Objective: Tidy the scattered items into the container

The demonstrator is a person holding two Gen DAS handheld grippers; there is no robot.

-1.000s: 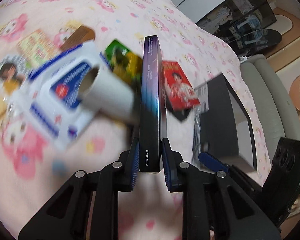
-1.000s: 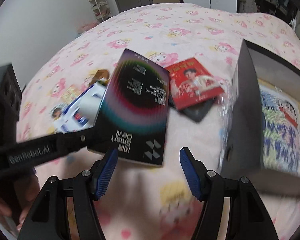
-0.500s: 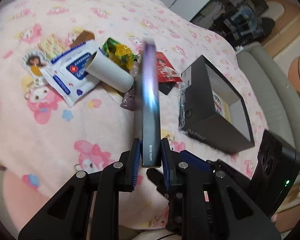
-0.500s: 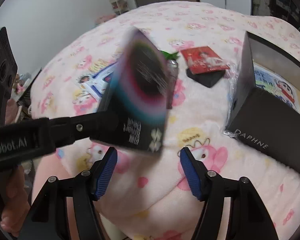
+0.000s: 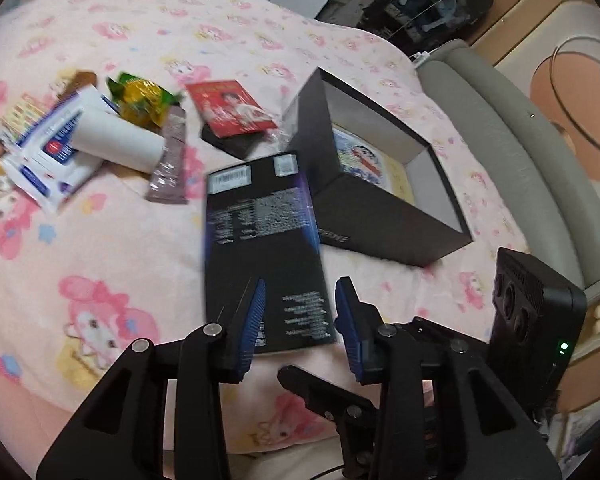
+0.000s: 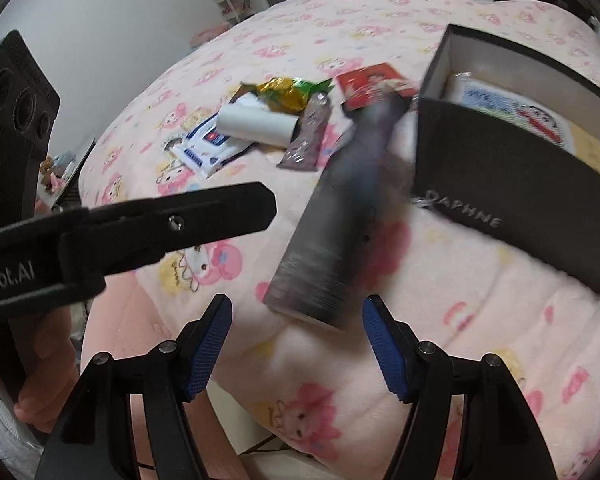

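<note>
Above bed (image 5: pixel 100 240): left tool (image 5: pixel 300 320) angled down, jaws just opened, black box (image 5: pixel 260 240) loose; right tool (image 6: pixel 296 344) apart, empty. One container (image 5: pixel 380 216), one roll (image 5: pixel 116 144).

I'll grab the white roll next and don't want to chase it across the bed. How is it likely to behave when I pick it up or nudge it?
The white roll lies on its side across the wipes pack, so a nudge would probably roll it, though the soft quilt should slow it. Its hollow core suggests it is light and may crush under a hard squeeze.
</note>
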